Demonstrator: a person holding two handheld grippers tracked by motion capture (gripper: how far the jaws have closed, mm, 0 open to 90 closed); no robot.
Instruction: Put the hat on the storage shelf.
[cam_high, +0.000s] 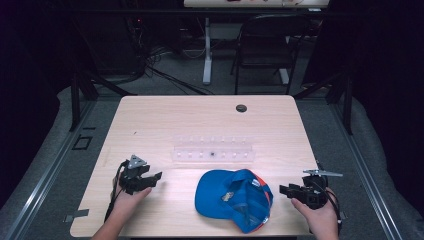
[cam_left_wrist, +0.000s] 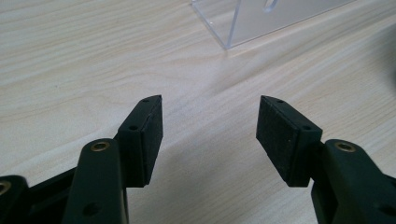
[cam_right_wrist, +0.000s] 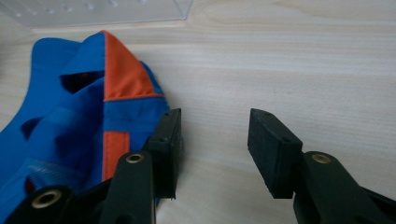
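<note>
Blue cap (cam_high: 234, 199) with orange panels upside down on pale wood table (cam_high: 165, 117), near front edge, centre-right, inner side facing up. Clear acrylic rack (cam_high: 212, 149) flat on table just beyond cap, apart from it. Left gripper (cam_high: 156, 177) held in left hand (cam_high: 127, 200) at front left, well apart from cap's brim side, jaws pointing right toward cap; jaws spread wide, nothing between them, bare wood under gap in left gripper view (cam_left_wrist: 209, 135), corner of rack (cam_left_wrist: 261, 18) ahead at top. Right gripper (cam_high: 283, 190) held in right hand (cam_high: 320, 215) at front right, just beside cap's orange-trimmed back edge, jaws pointing left; jaws spread, nothing pinched (cam_right_wrist: 214, 149). In right gripper view, cap (cam_right_wrist: 84, 126) to left of left jaw, fabric edge running close beside or partly behind that jaw; contact cannot be told. Gap between jaws over bare table. Folding chair (cam_high: 265, 45) and cables on floor behind table.
</note>
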